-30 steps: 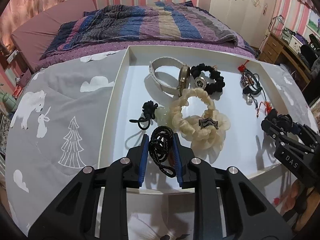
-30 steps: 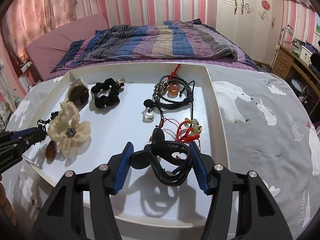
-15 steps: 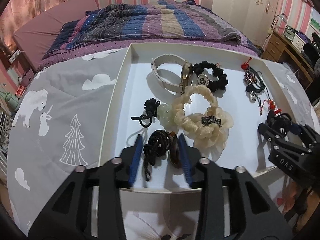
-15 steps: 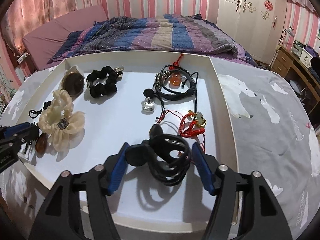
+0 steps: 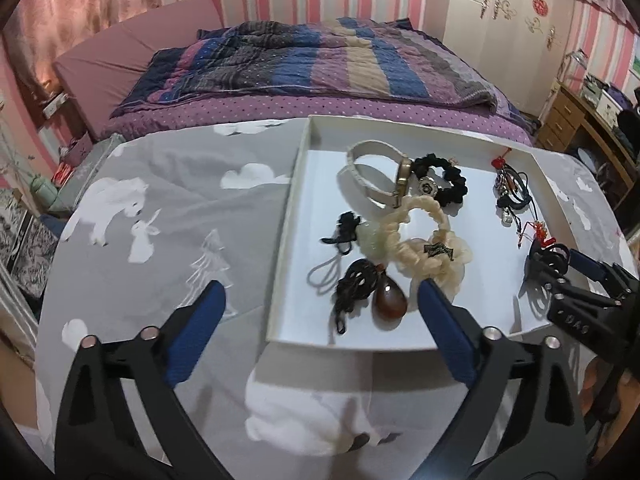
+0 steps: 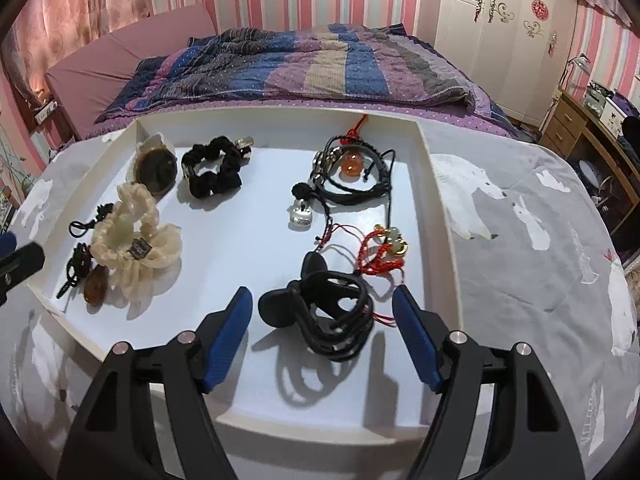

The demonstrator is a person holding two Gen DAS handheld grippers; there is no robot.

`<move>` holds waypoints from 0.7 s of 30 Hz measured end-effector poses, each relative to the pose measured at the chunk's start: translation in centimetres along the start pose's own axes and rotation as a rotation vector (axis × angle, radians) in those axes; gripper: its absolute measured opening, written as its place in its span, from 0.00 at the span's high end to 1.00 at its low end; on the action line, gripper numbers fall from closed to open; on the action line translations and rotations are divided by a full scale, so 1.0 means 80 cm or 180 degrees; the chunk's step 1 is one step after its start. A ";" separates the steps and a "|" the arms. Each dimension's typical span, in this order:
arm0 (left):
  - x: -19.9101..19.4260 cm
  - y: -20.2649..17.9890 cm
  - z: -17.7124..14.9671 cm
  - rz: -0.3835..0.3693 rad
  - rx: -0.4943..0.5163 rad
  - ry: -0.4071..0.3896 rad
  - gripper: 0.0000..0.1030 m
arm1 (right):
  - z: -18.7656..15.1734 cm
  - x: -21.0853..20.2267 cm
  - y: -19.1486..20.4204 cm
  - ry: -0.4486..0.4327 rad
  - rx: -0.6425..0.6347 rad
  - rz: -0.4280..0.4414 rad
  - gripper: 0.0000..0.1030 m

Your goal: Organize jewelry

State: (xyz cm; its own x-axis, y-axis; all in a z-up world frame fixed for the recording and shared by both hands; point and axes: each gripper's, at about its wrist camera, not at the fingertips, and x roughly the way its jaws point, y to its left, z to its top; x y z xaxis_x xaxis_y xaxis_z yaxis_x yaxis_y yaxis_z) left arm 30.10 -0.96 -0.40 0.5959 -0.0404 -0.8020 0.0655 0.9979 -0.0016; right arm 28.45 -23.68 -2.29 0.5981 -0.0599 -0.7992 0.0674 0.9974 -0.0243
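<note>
A white tray (image 5: 288, 216) on the grey bedspread holds the jewelry. My left gripper (image 5: 320, 300) is open and empty, held back over the tray's near left corner. Just ahead of it lies a black cord necklace (image 5: 354, 282) with an amber pendant (image 5: 389, 300). Beyond are a cream scrunchie (image 5: 428, 240), a white watch (image 5: 380, 176) and a black scrunchie (image 5: 444, 178). My right gripper (image 6: 322, 312) is open, its fingers either side of a black hair clip (image 6: 324, 312) lying in the tray (image 6: 440, 200). Red cord charms (image 6: 384, 248) and black bracelets (image 6: 352, 176) lie beyond it.
The tray rests on a grey animal-print cover (image 5: 160, 208). A bed with a striped quilt (image 5: 320, 60) lies behind. A white wardrobe (image 6: 512, 20) and a wooden desk (image 6: 584, 128) stand at the right. The left gripper's tip shows at the right wrist view's left edge (image 6: 16, 256).
My left gripper opened, let go of the black cord necklace with the amber pendant in the tray, and drew back. My right gripper opened wider, leaving the black hair clip on the tray.
</note>
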 end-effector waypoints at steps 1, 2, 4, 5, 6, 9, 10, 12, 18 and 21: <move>-0.005 0.003 -0.001 0.0014 -0.0015 -0.0012 0.06 | -0.001 -0.005 -0.002 -0.0013 0.0015 -0.0009 0.29; -0.012 0.006 -0.003 0.0014 -0.0031 -0.0024 0.04 | -0.001 -0.014 -0.004 -0.0042 0.0036 -0.0005 0.29; -0.025 0.010 -0.007 0.0000 -0.0071 -0.0044 0.03 | -0.003 -0.030 -0.007 -0.0093 0.0066 0.0010 0.22; -0.034 0.012 -0.011 -0.0012 -0.0091 -0.0063 0.03 | -0.004 -0.042 -0.009 -0.0147 0.0090 0.0002 0.16; -0.041 0.012 -0.014 -0.0022 -0.0100 -0.0084 0.03 | -0.006 -0.052 -0.011 -0.0203 0.0105 -0.0012 0.16; -0.065 0.012 -0.027 -0.0050 -0.0138 -0.0139 0.03 | -0.015 -0.085 -0.010 -0.0308 0.0103 -0.0017 0.16; -0.072 0.011 -0.032 -0.0076 -0.0158 -0.0156 0.03 | -0.019 -0.094 -0.009 -0.0325 0.0100 -0.0013 0.16; -0.083 0.010 -0.041 -0.0101 -0.0189 -0.0201 0.03 | -0.030 -0.116 -0.007 -0.0374 0.0098 -0.0007 0.16; -0.102 0.000 -0.085 -0.0087 -0.0152 -0.0303 0.03 | -0.073 -0.170 -0.002 -0.0570 0.0091 0.0046 0.16; -0.108 -0.007 -0.104 -0.0045 -0.0110 -0.0300 0.03 | -0.099 -0.183 -0.004 -0.0637 0.0119 0.0039 0.16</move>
State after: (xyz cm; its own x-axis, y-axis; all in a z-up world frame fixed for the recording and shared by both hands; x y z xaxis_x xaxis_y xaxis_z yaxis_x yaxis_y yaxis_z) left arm 18.26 -0.78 1.54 0.6680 -0.0576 -0.7419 0.0477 0.9983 -0.0346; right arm 13.34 -22.83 4.69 0.7455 -0.0581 -0.6640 0.0865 0.9962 0.0100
